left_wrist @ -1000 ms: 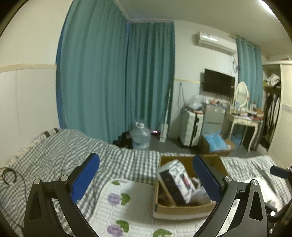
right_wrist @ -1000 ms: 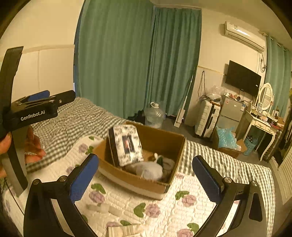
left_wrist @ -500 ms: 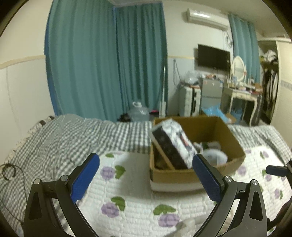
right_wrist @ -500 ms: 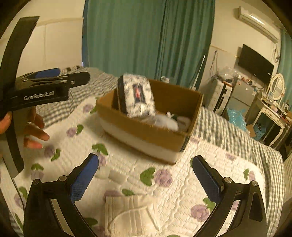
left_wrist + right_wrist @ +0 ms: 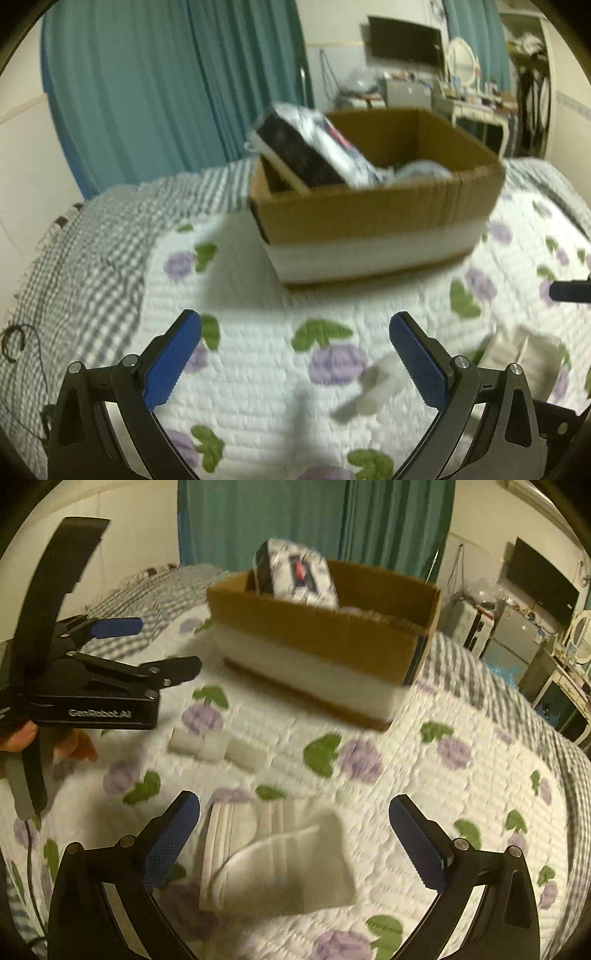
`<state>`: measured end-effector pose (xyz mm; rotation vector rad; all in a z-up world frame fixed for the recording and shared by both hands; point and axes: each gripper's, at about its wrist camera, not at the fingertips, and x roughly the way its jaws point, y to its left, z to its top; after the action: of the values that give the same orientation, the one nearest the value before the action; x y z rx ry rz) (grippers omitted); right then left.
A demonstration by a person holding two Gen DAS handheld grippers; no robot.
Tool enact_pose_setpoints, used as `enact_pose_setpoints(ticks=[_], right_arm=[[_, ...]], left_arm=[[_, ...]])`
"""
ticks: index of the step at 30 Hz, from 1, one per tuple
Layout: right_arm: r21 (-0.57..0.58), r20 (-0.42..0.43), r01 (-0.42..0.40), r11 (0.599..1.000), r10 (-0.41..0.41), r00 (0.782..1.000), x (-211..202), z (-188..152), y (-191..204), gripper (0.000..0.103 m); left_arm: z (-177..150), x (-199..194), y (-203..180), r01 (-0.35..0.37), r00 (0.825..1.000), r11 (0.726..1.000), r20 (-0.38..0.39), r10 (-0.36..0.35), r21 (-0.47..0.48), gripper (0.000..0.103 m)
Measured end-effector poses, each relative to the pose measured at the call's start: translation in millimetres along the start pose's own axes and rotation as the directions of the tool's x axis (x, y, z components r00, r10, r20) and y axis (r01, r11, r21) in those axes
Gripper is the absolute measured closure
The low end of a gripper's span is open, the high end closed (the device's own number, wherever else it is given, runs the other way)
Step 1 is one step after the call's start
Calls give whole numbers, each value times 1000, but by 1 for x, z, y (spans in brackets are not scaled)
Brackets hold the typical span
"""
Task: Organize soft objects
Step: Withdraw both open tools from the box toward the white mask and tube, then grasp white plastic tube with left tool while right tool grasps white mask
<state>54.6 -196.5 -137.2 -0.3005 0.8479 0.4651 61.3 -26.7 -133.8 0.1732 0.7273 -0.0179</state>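
Note:
A cardboard box (image 5: 373,210) stands on the flowered quilt (image 5: 258,280); it also shows in the right wrist view (image 5: 317,635). A patterned soft pack (image 5: 314,147) leans inside it, also seen in the right wrist view (image 5: 299,572). A folded white cloth (image 5: 273,860) lies between the fingers of my open right gripper (image 5: 293,834). A strip of small white packs (image 5: 218,747) lies beyond it, and shows blurred in the left wrist view (image 5: 373,387). My left gripper (image 5: 295,354) is open and empty above the quilt; it also appears at the left of the right wrist view (image 5: 122,646).
A grey checked bedspread (image 5: 92,251) covers the bed around the quilt. Teal curtains (image 5: 166,85) hang behind. A TV (image 5: 404,37), a dressing table (image 5: 476,99) and a fridge stand at the far right. A black cable (image 5: 14,339) lies at the bed's left edge.
Both grippers have dropped lower and closer to the quilt. The box now looms larger, and the white cloth has come between the right fingers.

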Motion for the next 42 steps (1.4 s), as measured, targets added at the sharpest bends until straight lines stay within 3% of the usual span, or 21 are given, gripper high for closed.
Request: enact_pose_setpoints(ticks=[11, 13, 14, 16, 19, 20, 21, 27, 30, 32, 34, 42], right_arm=[[-19, -85, -16, 1000, 14, 996, 17, -27, 9, 0], [-15, -90, -16, 1000, 15, 996, 18, -28, 9, 0], [-12, -93, -17, 1000, 16, 996, 19, -28, 8, 0], [-8, -100, -17, 1000, 16, 995, 20, -28, 10, 2], [-16, -120, -20, 1000, 18, 993, 23, -30, 11, 18], [-16, -129, -23, 1000, 21, 991, 24, -31, 12, 23], [-16, -134, -26, 1000, 24, 991, 25, -31, 12, 25], [-21, -122, -27, 999, 24, 992, 19, -31, 13, 42], [-14, -113, -27, 1000, 26, 993, 15, -29, 13, 58], [-13, -118, -45, 999, 43, 992, 14, -27, 14, 77], [-21, -114, -46, 999, 43, 993, 11, -24, 17, 85], [-7, -98, -46, 999, 45, 994, 3, -22, 19, 92]], left_arm=[[-26, 26, -39, 144, 979, 978, -163, -119, 154, 1], [-30, 35, -44, 119, 977, 978, -196, -85, 172, 6], [-32, 39, -45, 101, 975, 980, -214, -63, 172, 14], [-34, 45, -44, 110, 968, 983, -239, -73, 149, 18], [-36, 44, -44, 147, 965, 980, -236, -112, 137, 31], [-36, 43, -43, 158, 965, 978, -232, -123, 138, 40], [-37, 40, -45, 168, 966, 976, -223, -133, 142, 50], [-39, 31, -42, 200, 964, 972, -201, -172, 124, 74], [-38, 27, -39, 208, 962, 973, -199, -185, 102, 79], [-36, 23, -35, 218, 960, 973, -198, -200, 74, 80], [-34, 24, -31, 225, 958, 973, -197, -210, 59, 83], [-28, 13, -21, 242, 957, 970, -171, -233, 35, 89]])
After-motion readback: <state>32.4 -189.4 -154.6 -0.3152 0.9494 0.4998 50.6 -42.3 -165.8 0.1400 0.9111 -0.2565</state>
